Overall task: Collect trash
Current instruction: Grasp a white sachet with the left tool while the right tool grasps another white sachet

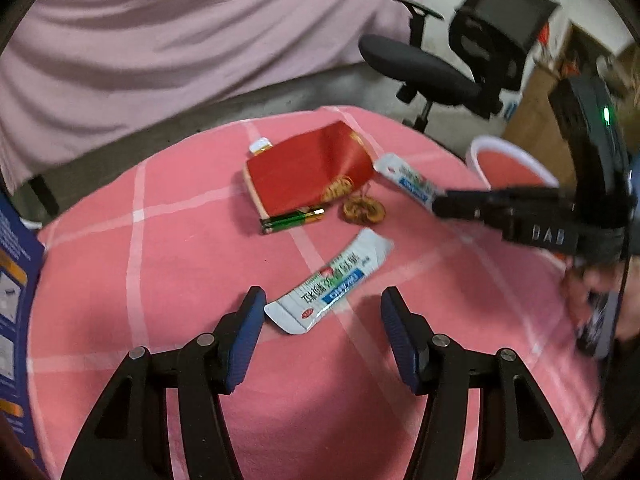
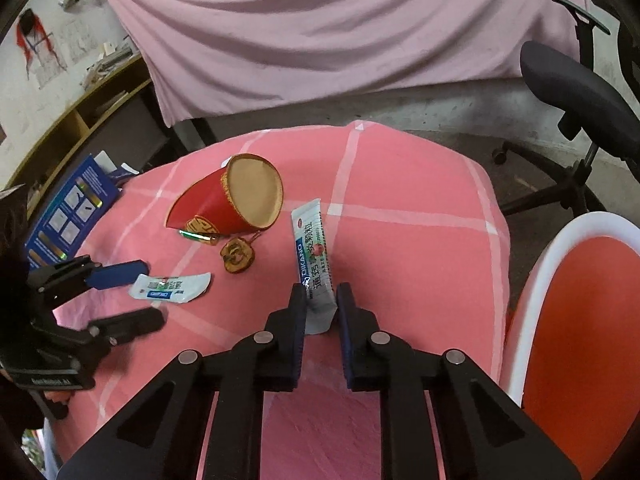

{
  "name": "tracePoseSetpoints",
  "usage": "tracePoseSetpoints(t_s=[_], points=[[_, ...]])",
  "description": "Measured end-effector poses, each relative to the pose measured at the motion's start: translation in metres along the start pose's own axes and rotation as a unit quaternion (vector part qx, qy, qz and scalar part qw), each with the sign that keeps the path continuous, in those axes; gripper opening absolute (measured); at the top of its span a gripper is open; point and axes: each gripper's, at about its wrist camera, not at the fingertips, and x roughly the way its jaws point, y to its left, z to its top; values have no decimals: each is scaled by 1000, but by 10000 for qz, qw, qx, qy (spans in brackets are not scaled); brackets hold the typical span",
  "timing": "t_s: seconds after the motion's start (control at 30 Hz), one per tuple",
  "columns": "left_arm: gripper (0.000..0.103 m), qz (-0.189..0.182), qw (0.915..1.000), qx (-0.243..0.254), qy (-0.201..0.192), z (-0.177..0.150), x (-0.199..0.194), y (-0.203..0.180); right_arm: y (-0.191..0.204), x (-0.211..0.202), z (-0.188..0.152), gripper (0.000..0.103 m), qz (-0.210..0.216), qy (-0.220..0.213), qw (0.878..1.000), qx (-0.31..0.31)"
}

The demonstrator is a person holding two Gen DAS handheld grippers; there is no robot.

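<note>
- One sachet (image 2: 316, 264) is clamped between the narrowed jaws of the right gripper (image 2: 321, 304) and held lifted above the pink checked cloth (image 2: 400, 248).
- To the right of those jaws, the white-rimmed red bin (image 2: 576, 320) is seen; no trash can be made out inside it, so the collecting is judged barely begun.
- The left gripper (image 1: 322, 312) is held wide open, and a second sachet (image 1: 330, 286) is seen lying flat just ahead between its jaws, not yet gripped.
- Beyond both jaws, a red envelope (image 1: 306, 172), a green battery (image 1: 292, 219) and a gold ornament (image 1: 363, 210) are left on the cloth.
</note>
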Motion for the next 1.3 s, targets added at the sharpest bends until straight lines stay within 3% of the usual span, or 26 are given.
tracePoseSetpoints(t_s=[0.33,0.47,0.73,0.83,0.93,1.17,1.3], points=[[19,154,9998,127,-49,-7,14,-19,-10,-3,-2,15,325,-48,9992,242],[19,321,9994,75,-88,-7,14,-24,-2,-3,0,31,240,-92,9996,80],[19,457,9976,-485,-187,-12,6,-26,12,8,4,32,-171,12,9995,-260],[19,580,9957,-683,-217,-13,4,-29,14,9,6,35,8,-42,9998,-206],[19,609,9943,-841,-236,-12,3,-28,12,12,8,49,163,-73,9998,-25],[19,525,9919,-1122,-291,-14,-4,-20,20,23,11,50,-128,67,9997,-179],[19,559,9917,-1120,-298,-14,-5,-20,22,20,7,36,-289,80,9987,-419]])
